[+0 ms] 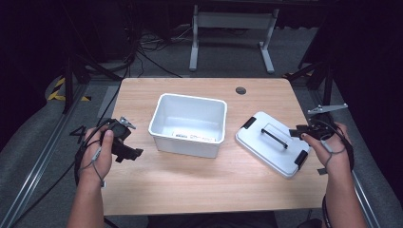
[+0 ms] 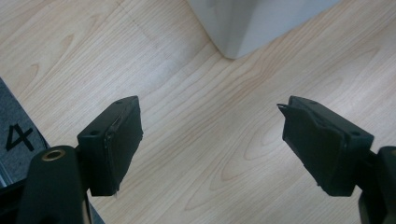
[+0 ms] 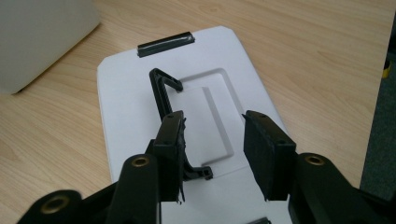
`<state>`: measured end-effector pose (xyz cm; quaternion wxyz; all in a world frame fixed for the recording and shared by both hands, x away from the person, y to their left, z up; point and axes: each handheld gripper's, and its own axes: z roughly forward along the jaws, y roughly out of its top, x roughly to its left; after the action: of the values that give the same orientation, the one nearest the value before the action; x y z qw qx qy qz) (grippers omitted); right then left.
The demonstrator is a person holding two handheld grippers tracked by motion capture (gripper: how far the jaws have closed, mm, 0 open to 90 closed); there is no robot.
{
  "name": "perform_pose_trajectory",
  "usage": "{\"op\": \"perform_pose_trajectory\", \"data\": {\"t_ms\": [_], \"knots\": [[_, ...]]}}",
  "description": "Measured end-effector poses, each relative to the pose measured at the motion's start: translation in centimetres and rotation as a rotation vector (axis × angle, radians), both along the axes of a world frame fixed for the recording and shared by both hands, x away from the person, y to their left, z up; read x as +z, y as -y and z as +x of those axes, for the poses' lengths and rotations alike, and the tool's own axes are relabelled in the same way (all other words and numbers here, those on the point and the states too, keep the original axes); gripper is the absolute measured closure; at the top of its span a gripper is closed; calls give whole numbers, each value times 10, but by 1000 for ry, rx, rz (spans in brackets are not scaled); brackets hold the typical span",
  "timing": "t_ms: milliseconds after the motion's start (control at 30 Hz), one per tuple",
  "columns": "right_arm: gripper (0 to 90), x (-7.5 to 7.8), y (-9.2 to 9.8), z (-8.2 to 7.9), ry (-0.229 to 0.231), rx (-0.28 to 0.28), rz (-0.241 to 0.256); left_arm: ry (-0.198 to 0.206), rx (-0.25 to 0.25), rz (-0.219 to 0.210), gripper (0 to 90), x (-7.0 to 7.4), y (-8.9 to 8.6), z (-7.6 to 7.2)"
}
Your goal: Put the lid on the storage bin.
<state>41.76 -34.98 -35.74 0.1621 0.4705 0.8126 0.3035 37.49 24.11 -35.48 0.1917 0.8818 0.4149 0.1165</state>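
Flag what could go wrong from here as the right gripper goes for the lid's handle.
The right gripper is open above the lid, and its jaws sit beside the raised black handle, not astride it; closing now might miss. The lid lies near the table edge, so a nudge could push it off. The left gripper hangs open, away from the white bin, which could slide when the lid lands.

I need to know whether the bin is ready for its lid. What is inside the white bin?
The white bin looks empty: the high view shows bare white floor and walls, with a label strip along the near inner wall. The near wall hides the floor just behind it. The lid lies beside it.
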Motion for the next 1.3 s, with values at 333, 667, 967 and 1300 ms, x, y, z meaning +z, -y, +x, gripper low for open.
{"op": "perform_pose_trajectory", "data": {"t_ms": [333, 667, 967, 1300], "knots": [[575, 0, -15, 0, 4, 72, -25, -1, -24, 14, 203, 0, 7, -2], [512, -17, -41, 8, -53, 181, -122, -13, -38, 25, 203, -1, 11, -1], [553, -54, -50, 21, -73, 236, -184, -34, -28, 22, 204, -7, 11, -1], [810, -61, -47, 26, -76, 239, -280, -38, -27, 31, 204, -9, 10, -1]]}}
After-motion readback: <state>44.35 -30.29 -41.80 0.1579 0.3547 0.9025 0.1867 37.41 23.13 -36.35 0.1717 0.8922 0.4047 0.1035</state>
